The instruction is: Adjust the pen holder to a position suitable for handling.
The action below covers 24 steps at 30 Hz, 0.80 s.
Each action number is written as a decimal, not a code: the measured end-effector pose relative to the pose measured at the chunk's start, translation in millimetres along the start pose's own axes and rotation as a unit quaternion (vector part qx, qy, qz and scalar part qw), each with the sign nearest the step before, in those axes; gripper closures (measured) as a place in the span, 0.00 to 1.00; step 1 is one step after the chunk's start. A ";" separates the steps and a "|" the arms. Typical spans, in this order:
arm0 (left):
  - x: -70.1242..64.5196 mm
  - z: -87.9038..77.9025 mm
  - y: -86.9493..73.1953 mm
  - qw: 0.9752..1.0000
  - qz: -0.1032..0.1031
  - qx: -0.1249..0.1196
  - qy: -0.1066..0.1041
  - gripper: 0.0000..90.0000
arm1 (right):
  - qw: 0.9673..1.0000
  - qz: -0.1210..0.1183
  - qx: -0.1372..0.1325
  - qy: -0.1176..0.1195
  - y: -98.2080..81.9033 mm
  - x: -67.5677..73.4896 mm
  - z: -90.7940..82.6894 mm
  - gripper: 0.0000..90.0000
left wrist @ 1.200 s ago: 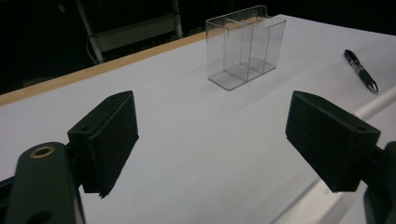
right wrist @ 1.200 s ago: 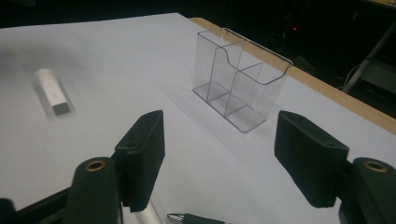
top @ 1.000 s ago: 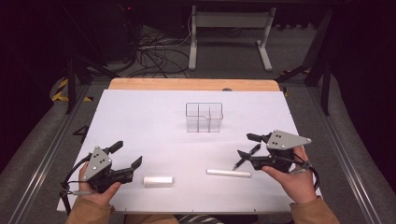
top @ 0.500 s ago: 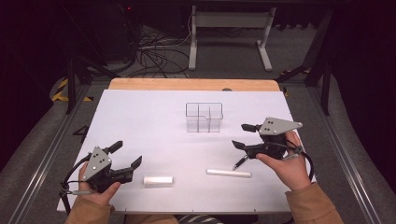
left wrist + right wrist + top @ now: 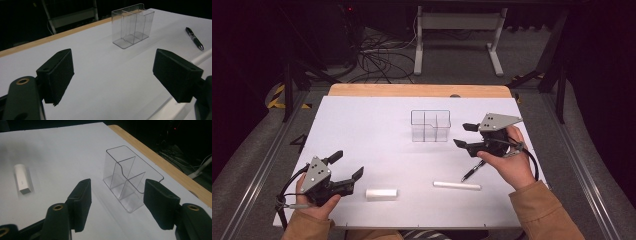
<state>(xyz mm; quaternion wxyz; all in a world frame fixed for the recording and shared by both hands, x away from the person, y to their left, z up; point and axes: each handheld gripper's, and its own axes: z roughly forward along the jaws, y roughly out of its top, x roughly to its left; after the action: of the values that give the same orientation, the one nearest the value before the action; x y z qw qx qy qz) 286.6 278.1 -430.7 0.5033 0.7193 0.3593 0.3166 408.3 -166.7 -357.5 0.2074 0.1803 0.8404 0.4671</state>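
A clear plastic organizer (image 5: 430, 126) with upright dividers stands at the middle of the white table top. My right gripper (image 5: 464, 135) hovers just right of it, tips pointing left toward it; the organizer (image 5: 130, 180) lies a short way beyond the open jaws. These jaws have just been closing a little, with nothing between them. A black pen (image 5: 473, 171) and a white stick (image 5: 457, 185) lie near the right hand. A white block (image 5: 381, 194) lies right of my left gripper (image 5: 347, 165), which rests open and empty at the front left.
The white sheet (image 5: 362, 130) covers a wooden table whose bare far edge (image 5: 412, 90) shows at the back. Metal rails run along both sides. Cables and a desk frame stand on the dark floor behind. In the left gripper view the organizer (image 5: 132, 25) and the pen (image 5: 194, 38) lie far ahead.
My right gripper has lifted from beside the pen and stick and moved back and left toward the organizer. The left gripper has stayed where it was.
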 end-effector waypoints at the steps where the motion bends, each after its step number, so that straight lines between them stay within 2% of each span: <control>1: -0.2 -0.1 -0.1 1.000 -0.001 0.001 -0.001 0.20 | 1.000 -0.001 0.000 0.001 1.1 -0.1 0.9 0.45; 10: 0.1 -0.2 0.3 1.000 0.002 -0.001 -0.001 0.20 | 1.000 -0.024 0.012 0.008 11.7 -2.4 6.7 0.48; 14: 0.4 -0.2 0.0 1.000 0.000 -0.001 0.000 0.20 | 0.998 -0.046 0.041 0.016 18.5 -9.1 16.0 0.49; 15: 0.6 -0.2 -0.2 1.000 0.000 -0.001 0.000 0.20 | 0.998 -0.046 0.041 0.016 18.5 -9.1 16.0 0.49; 16: 0.8 -0.3 -0.3 1.000 -0.001 -0.001 -0.001 0.20 | 0.997 -0.058 0.055 0.020 20.3 -12.4 20.9 0.52; 19: 0.9 -0.4 -0.5 1.000 -0.002 -0.001 0.000 0.20 | 0.994 -0.073 0.072 0.026 22.7 -16.9 29.5 0.54; 24: 1.0 -0.3 -0.7 1.000 -0.004 0.000 -0.002 0.20 | 0.991 -0.084 0.096 0.051 26.4 -23.7 47.0 0.56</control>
<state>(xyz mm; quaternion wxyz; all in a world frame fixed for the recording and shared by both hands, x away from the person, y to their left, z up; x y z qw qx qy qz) 286.8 279.2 -431.3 0.5050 0.7185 0.3611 0.3135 455.6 -132.0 -353.0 0.1844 0.1043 0.9031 0.3735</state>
